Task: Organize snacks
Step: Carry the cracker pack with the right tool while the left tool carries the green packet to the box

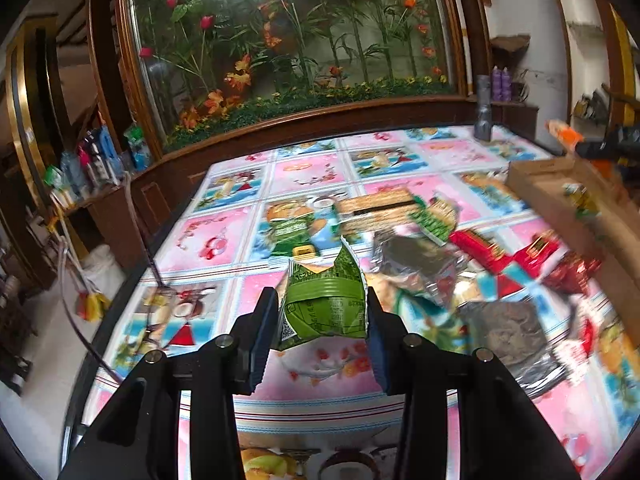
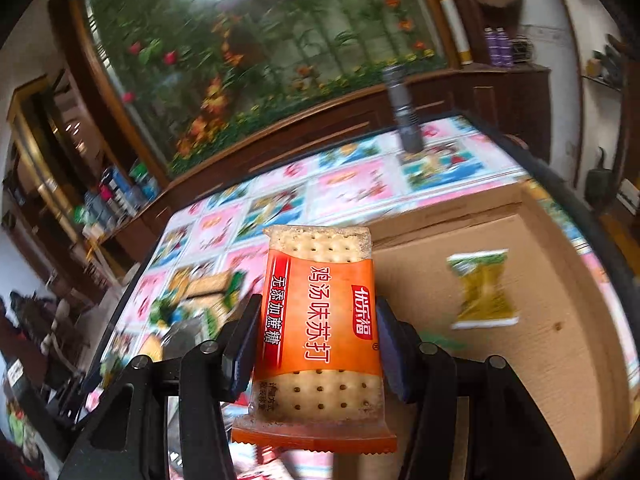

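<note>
My left gripper (image 1: 322, 304) is shut on a crumpled green snack packet (image 1: 326, 300), held above the patterned tablecloth (image 1: 224, 236). Beyond it lie several loose snacks: a cracker pack (image 1: 380, 206), silver foil packets (image 1: 416, 260) and red packets (image 1: 492, 252). My right gripper (image 2: 316, 320) is shut on an orange soda cracker pack (image 2: 320, 320), held up at the left edge of an open cardboard box (image 2: 552, 340). A yellow-green snack packet (image 2: 484, 288) lies on the box's floor. In the left wrist view the right gripper (image 1: 600, 144) shows at far right above the box (image 1: 560, 184) with the orange pack (image 1: 562, 130).
A grey bottle (image 1: 482, 108) stands at the table's far edge, also in the right wrist view as the grey bottle (image 2: 404, 112). A wooden-framed glass case of artificial flowers (image 1: 292, 40) runs behind the table. A cluttered shelf (image 1: 88, 168) stands at left.
</note>
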